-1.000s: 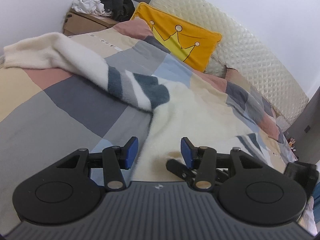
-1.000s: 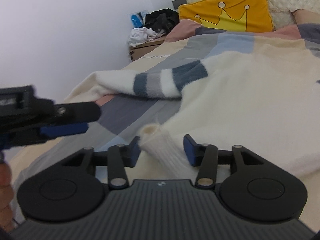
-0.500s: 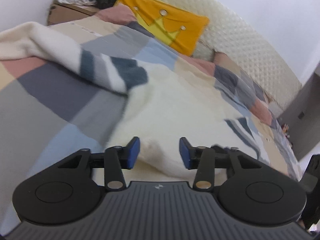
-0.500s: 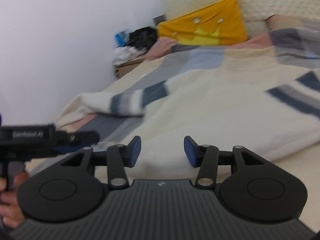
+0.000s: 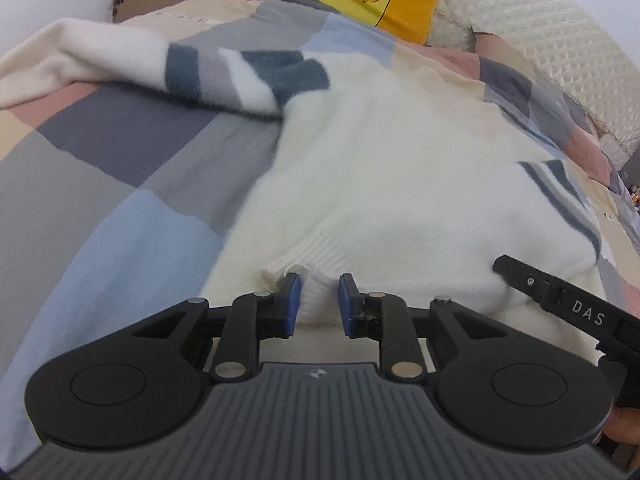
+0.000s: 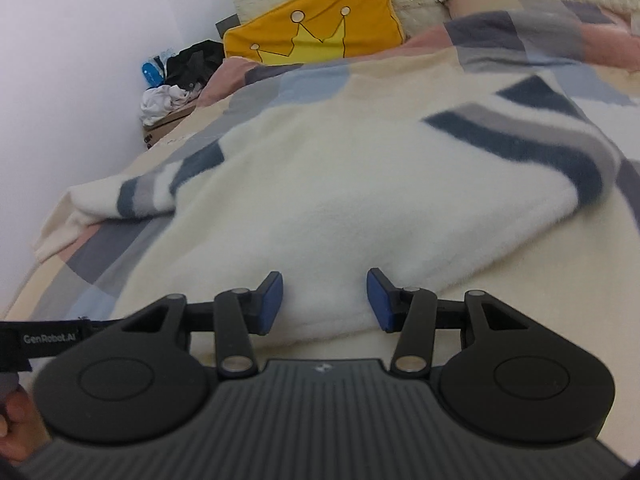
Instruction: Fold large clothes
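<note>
Sweater (image 5: 400, 168), fluffy cream knit with blue-grey stripes, lies spread on our patchwork bedspread (image 5: 120, 168). Our left gripper (image 5: 319, 300) is closing over its ribbed hem; our right gripper (image 6: 325, 300) straddles the hem, gaping.

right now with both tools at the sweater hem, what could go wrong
The left tool is closing on only a narrow bit of ribbed hem, so it may slip out on the lift. The right tool stands open around the sweater edge, so one corner could rise alone and skew the fold. The spread left sleeve could drag.
</note>
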{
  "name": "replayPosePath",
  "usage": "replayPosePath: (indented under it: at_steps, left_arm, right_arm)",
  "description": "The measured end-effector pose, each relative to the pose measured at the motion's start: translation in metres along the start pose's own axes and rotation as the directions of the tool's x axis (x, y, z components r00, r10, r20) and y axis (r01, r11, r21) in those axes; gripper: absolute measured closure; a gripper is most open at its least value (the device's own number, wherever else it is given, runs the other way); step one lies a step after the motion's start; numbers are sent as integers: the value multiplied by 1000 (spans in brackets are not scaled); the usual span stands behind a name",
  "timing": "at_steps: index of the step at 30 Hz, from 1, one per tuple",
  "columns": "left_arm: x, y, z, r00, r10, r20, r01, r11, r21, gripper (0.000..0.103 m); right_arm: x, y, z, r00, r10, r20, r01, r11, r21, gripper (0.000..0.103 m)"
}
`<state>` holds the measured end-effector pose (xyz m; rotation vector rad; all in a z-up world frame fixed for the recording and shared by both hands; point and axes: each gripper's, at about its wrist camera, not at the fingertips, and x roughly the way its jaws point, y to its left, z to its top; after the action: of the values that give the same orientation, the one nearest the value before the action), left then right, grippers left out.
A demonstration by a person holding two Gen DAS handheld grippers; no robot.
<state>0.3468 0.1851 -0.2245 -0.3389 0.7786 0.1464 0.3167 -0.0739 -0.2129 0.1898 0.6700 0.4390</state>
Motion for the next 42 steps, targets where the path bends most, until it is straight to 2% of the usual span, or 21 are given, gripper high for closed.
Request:
replayPosePath:
  at_steps: [7, 10, 11, 14, 17, 20, 23, 27, 33, 36, 37, 38, 40, 42]
  left_arm:
    - [-20, 7, 0, 998, -21, 55, 23, 999, -29, 76]
    - [-41, 13, 9, 997, -29, 70, 32, 998, -44, 60]
    - [-48, 17, 12, 996, -36, 76, 41, 998, -54, 60]
    - [-71, 41, 32, 995, -38, 97, 48, 993, -105, 56]
    - [-89, 88, 56, 991, 15, 133, 8, 985, -174, 53]
    - [-94, 155, 73, 986, 95, 139, -51, 957, -287, 53]
    - [-86, 207, 78, 977, 135, 167, -75, 944, -322, 53]
    - [-61, 276, 76, 972, 178, 151, -92, 887, -453, 53]
    - [-25, 340, 79, 967, 104, 234, 40, 841, -539, 47]
    - [-12, 355, 91, 954, 82, 287, 88, 842, -532, 41]
    - [-8, 360, 96, 951, 83, 299, 99, 833, -544, 41]
    - [-4, 366, 98, 948, 82, 308, 111, 820, -561, 41]
    - [3, 381, 105, 939, 79, 336, 153, 775, -613, 41]
    - [7, 394, 114, 932, 100, 347, 166, 735, -657, 41]
  right_arm:
    - [-21, 3, 2, 1000, -1, 11, 1, 1000, 30, 54]
    - [-26, 6, 2, 1000, -11, 23, 10, 1000, 17, 53]
    - [-27, 6, 2, 1000, -6, 27, 5, 1000, 23, 53]
    - [-29, 6, 2, 999, 11, 31, -13, 999, 45, 53]
    - [-29, 10, -2, 999, 23, 27, -24, 999, 32, 53]
    - [-28, 15, -5, 999, 25, 22, -25, 1000, 6, 53]
    - [-26, 19, -6, 999, 30, 22, -30, 1000, -3, 54]
    - [-20, 25, -8, 999, 23, 34, -22, 999, -24, 54]
    - [-12, 33, -12, 999, -4, 54, 8, 998, -65, 51]
    - [-11, 37, -12, 997, -26, 70, 30, 998, -61, 51]
    - [-11, 38, -11, 997, -36, 75, 41, 998, -58, 51]
    - [-11, 42, -9, 995, -49, 84, 55, 996, -66, 52]
    - [-12, 50, -7, 991, -76, 109, 87, 990, -108, 52]
    - [-13, 58, -6, 987, -98, 125, 115, 983, -144, 52]
